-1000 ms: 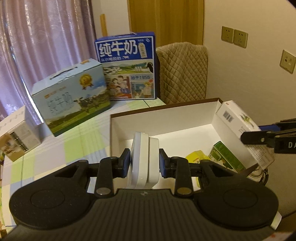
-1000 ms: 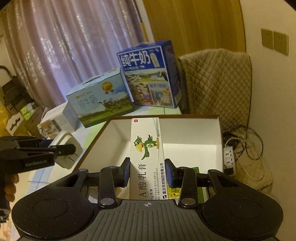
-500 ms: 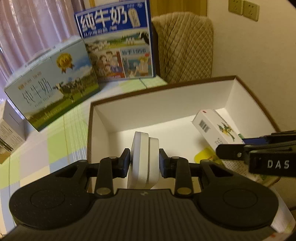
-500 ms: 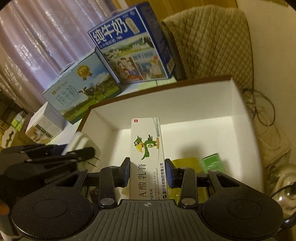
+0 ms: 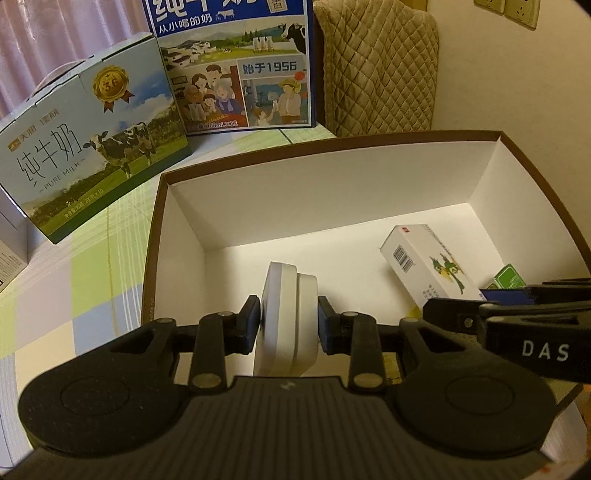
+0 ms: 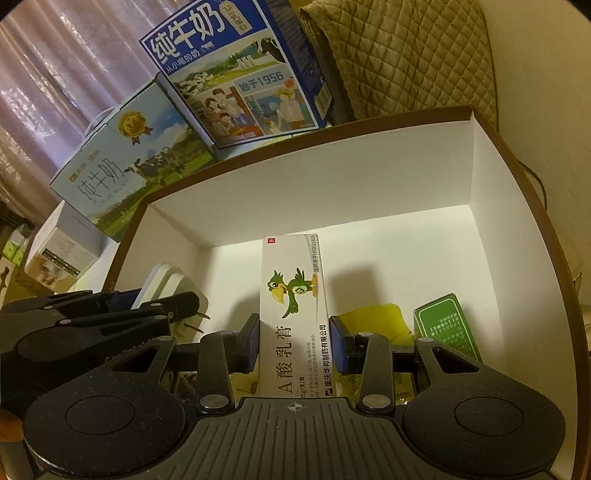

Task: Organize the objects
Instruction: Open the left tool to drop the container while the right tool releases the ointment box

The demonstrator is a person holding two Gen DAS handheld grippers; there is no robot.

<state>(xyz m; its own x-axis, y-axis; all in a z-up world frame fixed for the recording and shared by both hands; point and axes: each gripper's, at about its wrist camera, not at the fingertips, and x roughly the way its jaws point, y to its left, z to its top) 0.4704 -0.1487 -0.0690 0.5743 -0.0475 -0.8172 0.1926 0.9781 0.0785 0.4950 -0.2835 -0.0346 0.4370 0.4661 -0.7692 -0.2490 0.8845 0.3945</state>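
White-walled cardboard box with brown rim (image 5: pixel 332 142), white ointment carton printed with a green bird (image 6: pixel 293 295), pastel green-and-lilac checked tabletop (image 5: pixel 88 280), dark-green small box (image 6: pixel 445 328), possibly yellow packet (image 6: pixel 373 321), tan quilted cover (image 5: pixel 376 66)

A lived-in room of a home. The table (image 5: pixel 92 280) wears a checked cloth in pale green, lilac and white. On it at 12 o'clock stands a blue family-pack milk carton (image 5: pixel 236 62), and at 10 o'clock a light-blue pure-milk gift box (image 5: pixel 88 147) with a carry handle. Pinkish-purple curtains (image 6: pixel 62 74) hang at 10 to 11 o'clock. A quilted beige cover (image 5: pixel 376 70) is draped over furniture at 1 o'clock, with wall sockets (image 5: pixel 506 9) set in the cream wall at 2 o'clock.
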